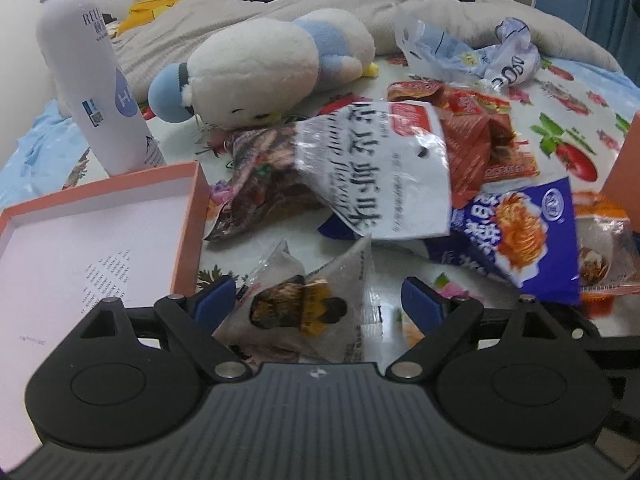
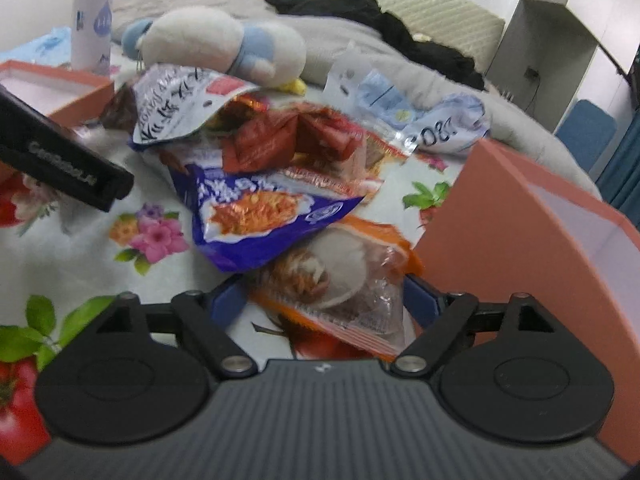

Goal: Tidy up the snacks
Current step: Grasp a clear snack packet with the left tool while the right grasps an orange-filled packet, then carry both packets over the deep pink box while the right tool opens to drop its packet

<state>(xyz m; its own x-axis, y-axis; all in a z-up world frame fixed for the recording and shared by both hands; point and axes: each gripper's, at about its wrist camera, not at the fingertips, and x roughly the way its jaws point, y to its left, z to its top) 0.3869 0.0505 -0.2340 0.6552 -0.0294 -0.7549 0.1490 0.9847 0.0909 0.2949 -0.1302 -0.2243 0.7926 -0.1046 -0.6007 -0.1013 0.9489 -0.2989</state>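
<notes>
A pile of snack packets lies on a flowered bedsheet. My left gripper [image 1: 318,300] is open around a clear packet with a dark snack [image 1: 304,304]; its blue pads stand on either side, apart from it. My right gripper [image 2: 324,300] is open around an orange-edged clear packet [image 2: 340,284]. Beyond lie a purple noodle bag [image 1: 516,236] [image 2: 260,216], a white bag with black characters [image 1: 376,172] [image 2: 176,108] and red packets [image 1: 480,136] [image 2: 280,136]. An open orange box [image 1: 80,236] lies left; a second orange box [image 2: 528,240] stands right.
A white spray bottle [image 1: 96,80] stands behind the left box. A white and blue plush toy [image 1: 264,64] lies behind the pile, with crumpled plastic bags [image 1: 480,56] and a grey blanket [image 1: 280,4] beyond. The left gripper's black body [image 2: 60,160] reaches in at left of the right wrist view.
</notes>
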